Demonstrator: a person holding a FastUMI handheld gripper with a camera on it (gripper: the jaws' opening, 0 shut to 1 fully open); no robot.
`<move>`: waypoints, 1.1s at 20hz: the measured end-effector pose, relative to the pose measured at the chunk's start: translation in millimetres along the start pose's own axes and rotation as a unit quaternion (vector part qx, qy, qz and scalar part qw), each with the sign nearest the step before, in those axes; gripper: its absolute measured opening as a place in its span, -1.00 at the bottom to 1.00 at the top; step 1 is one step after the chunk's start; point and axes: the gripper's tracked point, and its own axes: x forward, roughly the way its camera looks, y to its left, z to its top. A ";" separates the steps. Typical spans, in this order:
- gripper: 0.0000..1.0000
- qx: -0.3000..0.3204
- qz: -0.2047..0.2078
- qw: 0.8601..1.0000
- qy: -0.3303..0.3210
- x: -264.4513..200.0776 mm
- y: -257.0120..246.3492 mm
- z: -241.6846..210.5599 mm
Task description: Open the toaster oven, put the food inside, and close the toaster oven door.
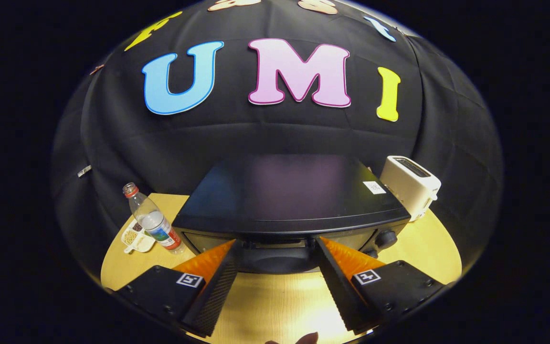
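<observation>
A black toaster oven (289, 200) stands on the wooden table (275, 306), seen from above and in front. My gripper (276, 242) is open, and both fingertips reach the upper edge of the oven's front. The dark glass door (275, 260) and its handle bar (275, 244) lie between the fingers; the door looks shut. Neither finger presses on anything. A small white dish of food (136, 237) sits on the table left of the oven, partly behind a bottle.
A clear plastic water bottle (153, 224) leans beside the dish at the oven's left. A white pop-up toaster (411, 186) stands at the oven's right rear. A control knob (386, 237) sticks out of the oven's front right.
</observation>
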 end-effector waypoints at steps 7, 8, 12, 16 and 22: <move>0.96 0.002 0.000 1.000 0.002 -0.1 1.8 -6.0; 0.95 0.004 0.000 1.000 0.001 -3.7 1.2 -9.0; 0.95 0.007 -0.006 1.000 0.000 -28.0 -1.0 -31.1; 0.95 0.005 -0.012 0.999 0.031 -49.1 -5.1 -79.0; 0.97 0.001 -0.010 0.995 0.100 -62.4 -8.7 -140.8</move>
